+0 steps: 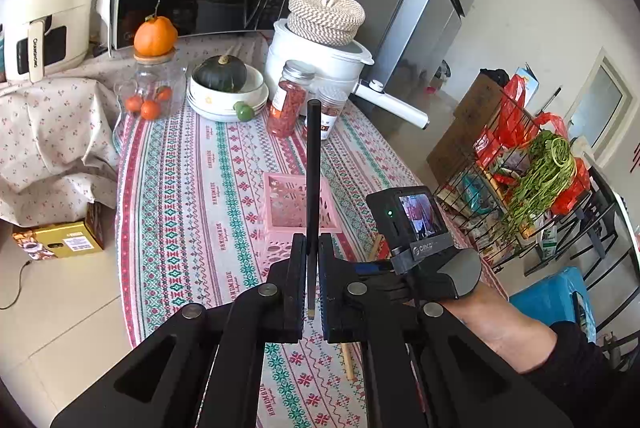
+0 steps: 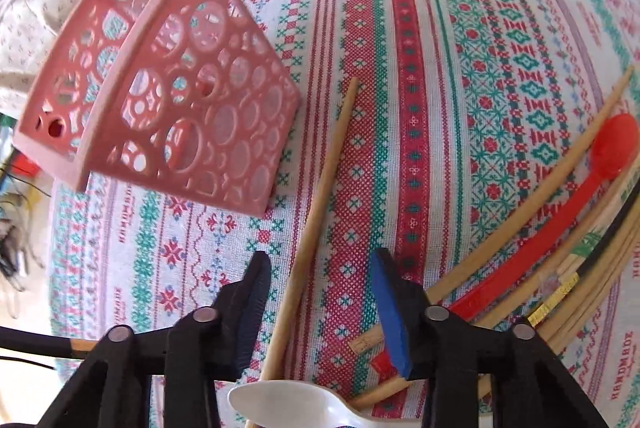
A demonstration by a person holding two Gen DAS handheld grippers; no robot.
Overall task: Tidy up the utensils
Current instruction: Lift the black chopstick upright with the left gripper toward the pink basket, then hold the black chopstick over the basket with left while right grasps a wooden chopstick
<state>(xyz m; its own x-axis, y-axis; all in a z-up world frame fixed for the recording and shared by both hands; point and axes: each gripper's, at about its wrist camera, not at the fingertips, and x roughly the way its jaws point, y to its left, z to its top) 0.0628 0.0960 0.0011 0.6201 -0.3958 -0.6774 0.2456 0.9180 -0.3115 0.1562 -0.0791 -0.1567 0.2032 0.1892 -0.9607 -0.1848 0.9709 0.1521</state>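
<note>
Jaws clenched on a black chopstick [image 1: 313,164], the left gripper [image 1: 311,270] holds it upright above the patterned tabletop [image 1: 192,188], gripped near its lower end with most of the length standing free above; the pink basket [image 1: 298,204] sits on the cloth just beyond, directly behind the stick in the left wrist view. The right gripper [image 2: 320,302] has its jaws released and spread wide, one on either side of a pale wooden chopstick [image 2: 320,204] that lies flat on the cloth beneath them, neither pad touching it. To that gripper's right lies a loose pile of more chopsticks [image 2: 532,212] with a red spoon [image 2: 560,228] across them; a white spoon [image 2: 288,404] lies at the bottom edge, close under the gripper. The basket, seen from the right wrist, stands near the wooden stick's far end, well apart from the pile.

The sticks look light, stiff and smooth, so likely to pivot or slip in a narrow pinch; a hold nearer the middle would probably steady one lying flat, while the black one, held low, may swing as it is lowered into the basket. The plastic spoons seem equally light; their flat handles offer the surest grip.
</note>
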